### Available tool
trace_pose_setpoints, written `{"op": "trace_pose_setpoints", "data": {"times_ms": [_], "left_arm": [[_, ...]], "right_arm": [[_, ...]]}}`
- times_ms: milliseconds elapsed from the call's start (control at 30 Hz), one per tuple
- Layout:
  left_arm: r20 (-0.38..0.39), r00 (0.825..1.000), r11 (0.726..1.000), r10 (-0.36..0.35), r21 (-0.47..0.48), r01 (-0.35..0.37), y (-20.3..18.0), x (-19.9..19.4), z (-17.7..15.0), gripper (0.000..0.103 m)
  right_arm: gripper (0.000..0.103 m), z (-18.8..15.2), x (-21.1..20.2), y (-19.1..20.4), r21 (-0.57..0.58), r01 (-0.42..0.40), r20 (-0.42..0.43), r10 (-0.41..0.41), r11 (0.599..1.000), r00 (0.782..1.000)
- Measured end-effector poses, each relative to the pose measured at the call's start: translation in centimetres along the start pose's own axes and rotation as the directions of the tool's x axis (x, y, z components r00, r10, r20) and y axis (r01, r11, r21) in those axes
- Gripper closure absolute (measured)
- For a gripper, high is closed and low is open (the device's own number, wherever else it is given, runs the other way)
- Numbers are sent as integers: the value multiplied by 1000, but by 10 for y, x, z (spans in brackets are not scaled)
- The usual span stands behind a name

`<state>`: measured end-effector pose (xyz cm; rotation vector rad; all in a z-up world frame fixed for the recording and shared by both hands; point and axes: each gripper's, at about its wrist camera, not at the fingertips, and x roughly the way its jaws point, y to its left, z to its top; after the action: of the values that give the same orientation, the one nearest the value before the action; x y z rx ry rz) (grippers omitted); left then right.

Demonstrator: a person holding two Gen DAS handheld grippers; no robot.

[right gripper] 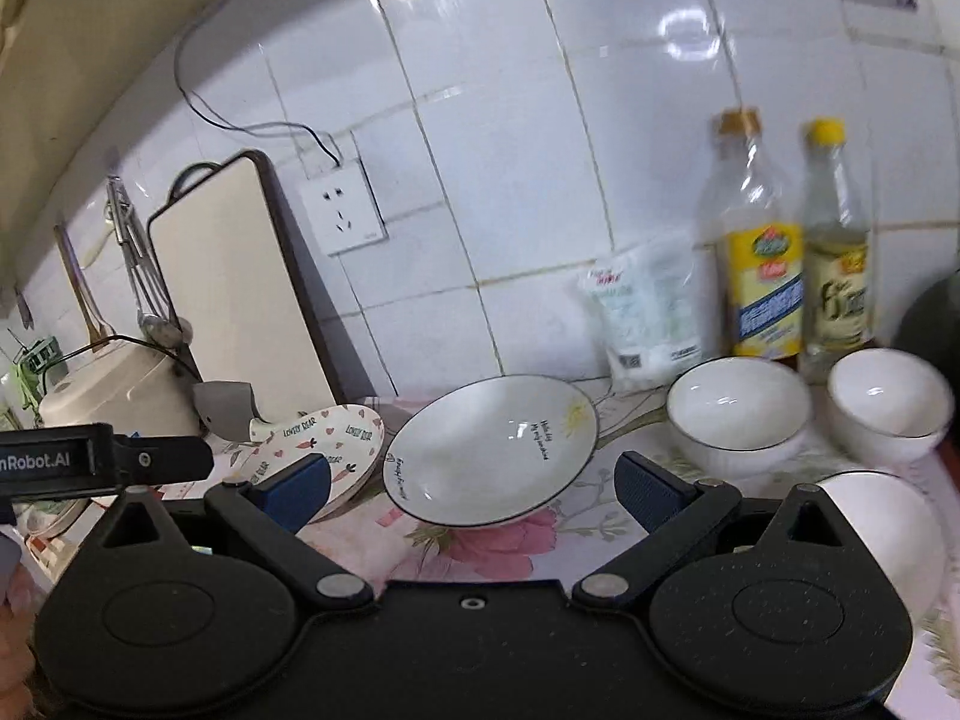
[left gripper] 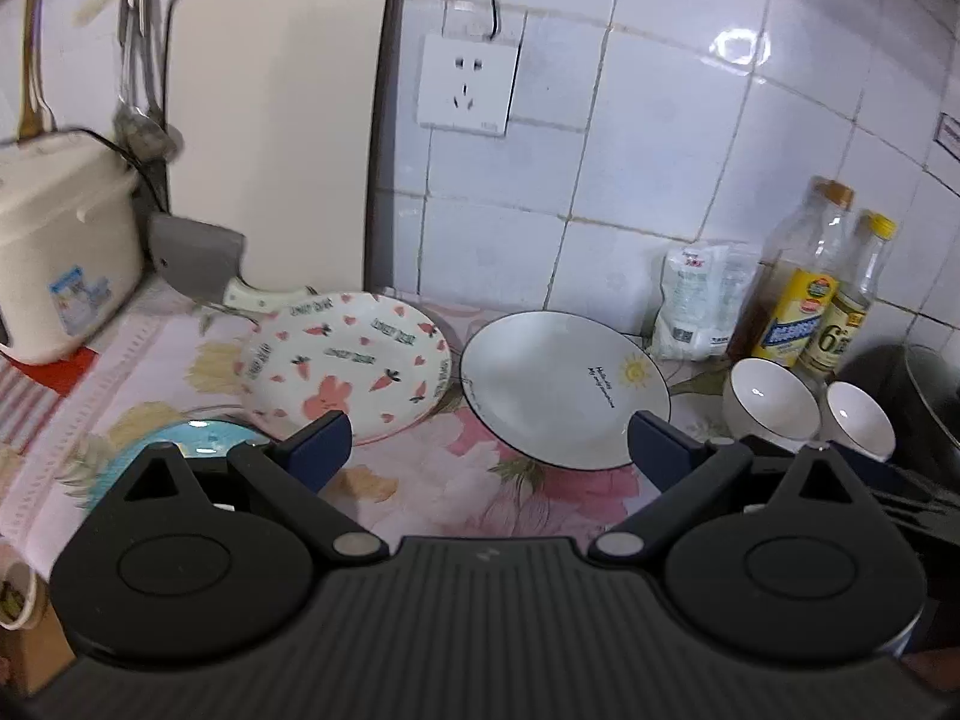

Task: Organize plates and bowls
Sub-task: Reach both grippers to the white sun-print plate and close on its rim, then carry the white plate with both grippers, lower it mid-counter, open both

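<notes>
A pink rabbit-and-carrot plate (left gripper: 348, 360) (right gripper: 324, 450) and a white black-rimmed plate with a sun drawing (left gripper: 564, 390) (right gripper: 492, 450) lie side by side on the flowered counter cloth (left gripper: 420, 480). A light blue dish (left gripper: 186, 441) shows partly under my left gripper. Two white bowls (left gripper: 771, 399) (left gripper: 861, 420) stand at the right; in the right wrist view they are the two white bowls (right gripper: 738, 414) (right gripper: 888, 402), with a third white bowl (right gripper: 888, 534) nearer. My left gripper (left gripper: 489, 444) is open above the cloth, holding nothing. My right gripper (right gripper: 474, 489) is open in front of the white plate.
A cutting board (left gripper: 276, 132) leans on the tiled wall by a wall socket (left gripper: 468, 84). A cleaver (left gripper: 198, 261) and a rice cooker (left gripper: 60, 252) sit at the left. A salt bag (left gripper: 702, 300) and two bottles (left gripper: 798, 282) (left gripper: 852, 306) stand at the back right. A dark pot (left gripper: 918, 390) is at far right.
</notes>
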<state>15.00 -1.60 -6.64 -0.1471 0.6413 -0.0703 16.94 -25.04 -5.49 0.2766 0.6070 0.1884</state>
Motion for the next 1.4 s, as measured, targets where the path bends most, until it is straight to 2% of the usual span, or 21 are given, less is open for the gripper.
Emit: {"op": "trace_pose_setpoints", "data": {"times_ms": [67,133,267,433,533,600,667,700,733,767,833,933,1000,1067,1167,1200,1267,1400], "left_arm": [[-5,1000,999,-4,-42,4,3,20,0,4],[-8,1000,996,-1,-85,0,6,43,-2,9],[-27,999,990,46,-135,-50,7,88,-10,9],[-111,991,986,80,-134,-94,2,137,-17,9],[-160,981,975,105,-178,-134,8,159,-20,9],[-177,980,971,85,-208,-122,13,169,-20,9],[-205,976,961,75,-247,-125,17,178,-20,9],[-214,975,957,66,-264,-123,18,181,-20,19],[-221,974,956,54,-271,-115,19,184,-20,32],[-230,973,958,35,-268,-98,18,187,-20,40],[-249,968,960,12,-267,-80,18,194,-20,61],[-256,966,958,-34,-283,-41,19,197,-22,75],[-257,964,953,-64,-302,-17,19,198,-22,80],[-254,963,945,-86,-328,-2,21,198,-25,80],[-238,968,954,-86,-298,11,18,199,-26,84],[-237,968,965,-87,-263,23,12,199,-25,87],[-243,970,987,-27,-161,-13,-2,197,-22,85],[-244,970,994,-7,-107,-20,-10,184,-21,82]], "right_arm": [[2,-1,24,-11,37,9,-28,-8,999,1000],[3,-3,45,-21,78,25,-59,-21,997,998],[16,-10,92,-45,221,22,-157,13,975,988],[19,-16,129,-54,237,67,-208,-17,969,978],[23,-19,145,-59,266,92,-215,-34,960,976],[34,-19,153,-64,277,111,-225,-48,955,973],[52,-20,160,-68,294,127,-230,-59,947,971],[59,-20,162,-69,298,134,-225,-67,945,972],[78,-19,165,-70,289,137,-224,-72,947,972],[85,-19,167,-70,277,143,-230,-79,950,970],[85,-17,169,-70,275,145,-236,-80,950,969],[85,-18,170,-71,282,136,-236,-69,950,969],[85,-18,172,-74,299,128,-238,-56,946,970],[86,-19,175,-77,321,133,-245,-53,938,968],[84,-21,175,-75,300,129,-227,-60,945,972],[84,-22,175,-75,286,121,-224,-56,951,973],[83,-19,175,-71,220,104,-236,-50,970,970],[81,-12,166,-66,178,102,-259,-53,979,964]]}}
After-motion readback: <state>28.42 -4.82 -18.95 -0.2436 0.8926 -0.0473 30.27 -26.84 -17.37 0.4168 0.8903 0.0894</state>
